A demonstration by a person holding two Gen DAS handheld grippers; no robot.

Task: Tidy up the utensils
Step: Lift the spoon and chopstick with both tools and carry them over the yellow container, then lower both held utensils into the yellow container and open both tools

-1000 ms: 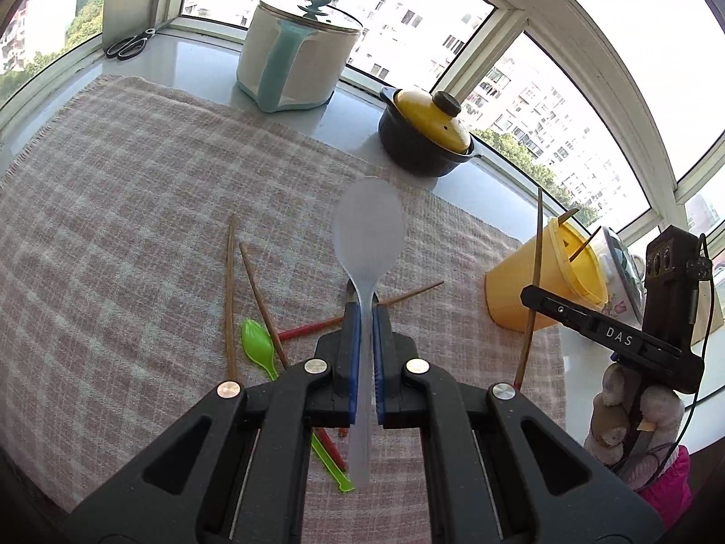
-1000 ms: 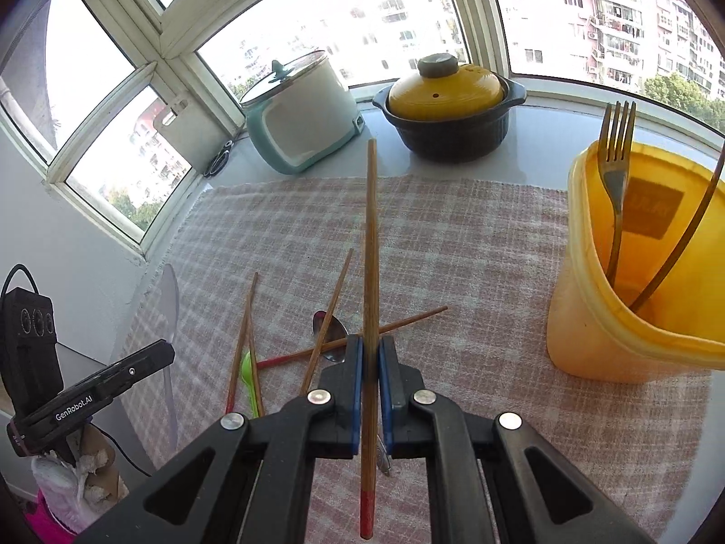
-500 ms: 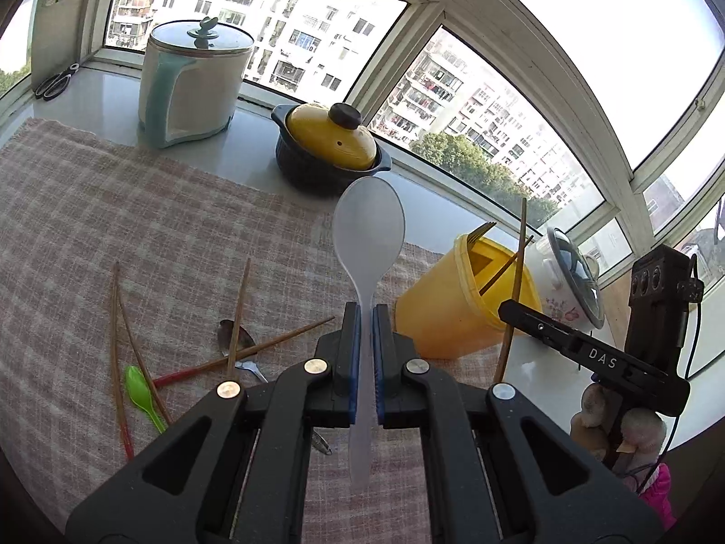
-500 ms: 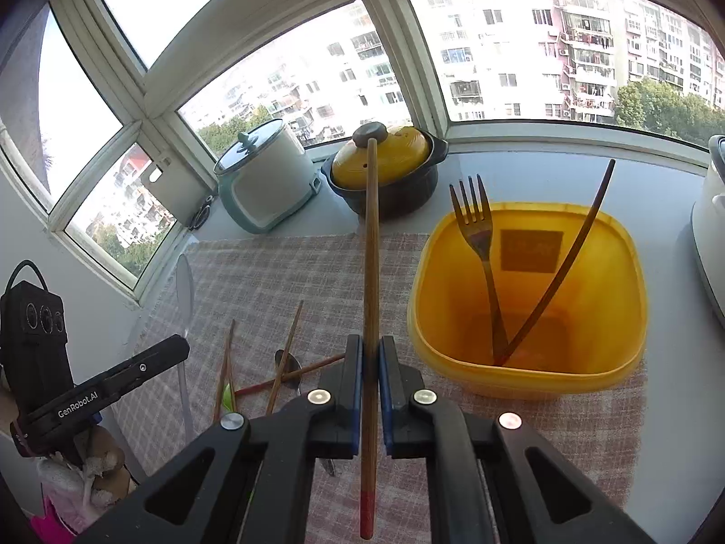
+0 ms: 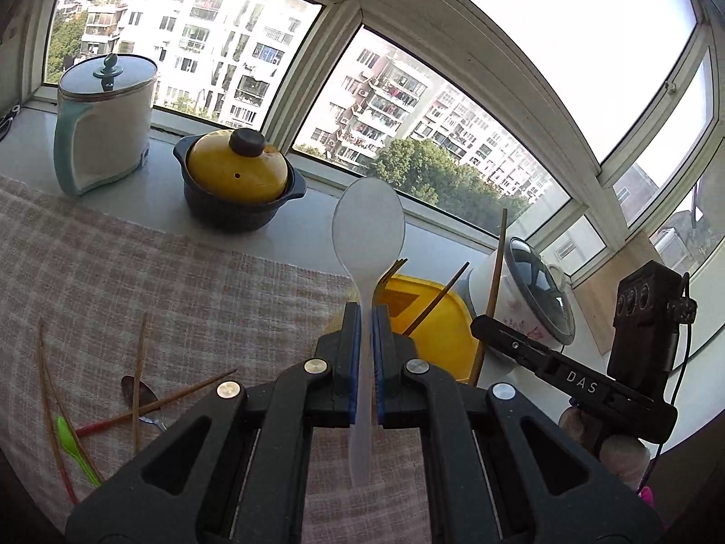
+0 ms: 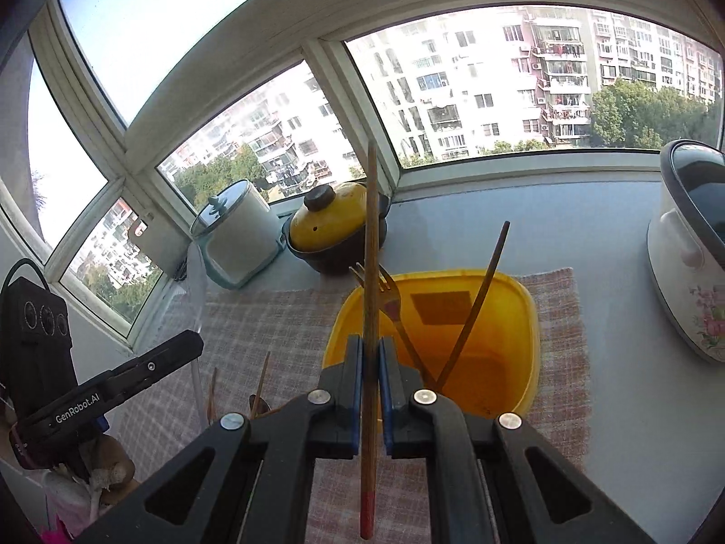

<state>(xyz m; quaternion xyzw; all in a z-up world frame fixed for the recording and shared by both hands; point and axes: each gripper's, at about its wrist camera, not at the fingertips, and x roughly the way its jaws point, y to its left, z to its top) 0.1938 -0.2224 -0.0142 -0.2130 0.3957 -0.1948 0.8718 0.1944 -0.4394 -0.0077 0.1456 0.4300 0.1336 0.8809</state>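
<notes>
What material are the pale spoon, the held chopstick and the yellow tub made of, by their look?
Spoon: likely plastic, frosted and translucent, since light passes through it.
Chopstick: probably wood or bamboo, matte brown with a red-painted end.
Tub: seemingly plastic, smooth and slightly glossy; its walls glow where light falls.

My left tongs [image 5: 367, 362], matt black plastic with blue rubbery pads, pinch a frosted, translucent plastic spoon [image 5: 368, 245]. My right tongs [image 6: 371, 381], the same plastic, clamp a wooden chopstick [image 6: 370, 245] with a red painted end. Below sits a glossy yellow plastic tub [image 6: 530, 313] holding a metal fork [image 6: 385, 290]. A coarse woven checked cloth [image 5: 158, 281] covers the smooth counter. A glossy yellow-lidded dark ceramic pot [image 5: 235, 181] stands behind.
</notes>
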